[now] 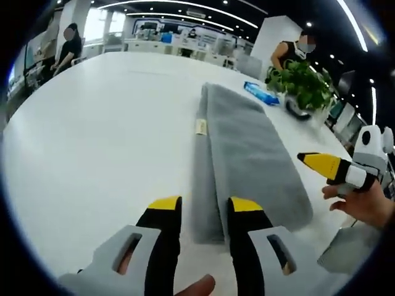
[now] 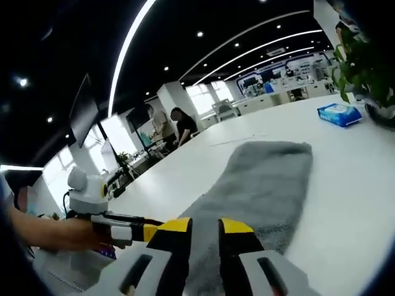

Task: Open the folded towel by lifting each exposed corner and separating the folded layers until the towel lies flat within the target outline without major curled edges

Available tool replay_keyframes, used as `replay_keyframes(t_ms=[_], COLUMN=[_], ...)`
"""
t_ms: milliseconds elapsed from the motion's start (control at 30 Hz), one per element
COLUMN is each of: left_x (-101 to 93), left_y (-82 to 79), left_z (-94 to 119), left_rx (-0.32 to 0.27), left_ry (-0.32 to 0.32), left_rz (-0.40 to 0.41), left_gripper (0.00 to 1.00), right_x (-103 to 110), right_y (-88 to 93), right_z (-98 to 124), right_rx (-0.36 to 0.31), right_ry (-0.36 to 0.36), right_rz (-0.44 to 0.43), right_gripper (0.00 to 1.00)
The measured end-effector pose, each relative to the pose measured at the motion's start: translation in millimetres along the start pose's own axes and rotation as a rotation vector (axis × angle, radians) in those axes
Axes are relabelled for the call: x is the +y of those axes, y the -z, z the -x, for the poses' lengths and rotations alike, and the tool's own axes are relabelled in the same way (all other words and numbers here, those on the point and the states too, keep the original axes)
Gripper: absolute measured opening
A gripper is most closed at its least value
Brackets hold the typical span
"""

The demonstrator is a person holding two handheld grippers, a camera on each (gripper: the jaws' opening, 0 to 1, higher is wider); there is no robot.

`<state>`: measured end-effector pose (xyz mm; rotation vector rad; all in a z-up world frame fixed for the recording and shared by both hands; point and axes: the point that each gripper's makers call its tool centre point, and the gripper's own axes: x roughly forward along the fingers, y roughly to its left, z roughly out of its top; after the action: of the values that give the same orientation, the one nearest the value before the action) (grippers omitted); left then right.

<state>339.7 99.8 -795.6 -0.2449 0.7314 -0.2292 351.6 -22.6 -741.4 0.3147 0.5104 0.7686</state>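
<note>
We find the folded grey towel (image 1: pixel 247 160) lying directly ahead of both tongs on the white table (image 1: pixel 105 135). Left gripper (image 1: pixel 205 206) and right gripper (image 2: pixel 205 227) stand released, grasping nothing.

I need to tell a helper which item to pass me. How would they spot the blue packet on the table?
Start at the white table and follow the folded grey towel to its far end. Beyond it, beside the potted plant, lies the blue packet: flat, rectangular, and the only bright blue thing there.
</note>
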Motion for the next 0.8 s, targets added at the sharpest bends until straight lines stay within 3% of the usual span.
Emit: replay_keyframes(t_ms=[367,800], left_x=[-2.8,-4.0], left_y=[8.3,7.0], left_z=[0.6,2.9], left_rx=[0.042,0.039], left_ry=[0.034,0.026], left_rz=[0.107,0.093], left_gripper=[0.21,0.15], right_x=[-2.1,-3.4], right_y=[-1.4,-1.0], right_z=[2.6,3.2], right_rx=[-0.002,-0.001], right_ry=[0.012,0.017], right_rz=[0.006,0.018], right_gripper=[0.13,0.12])
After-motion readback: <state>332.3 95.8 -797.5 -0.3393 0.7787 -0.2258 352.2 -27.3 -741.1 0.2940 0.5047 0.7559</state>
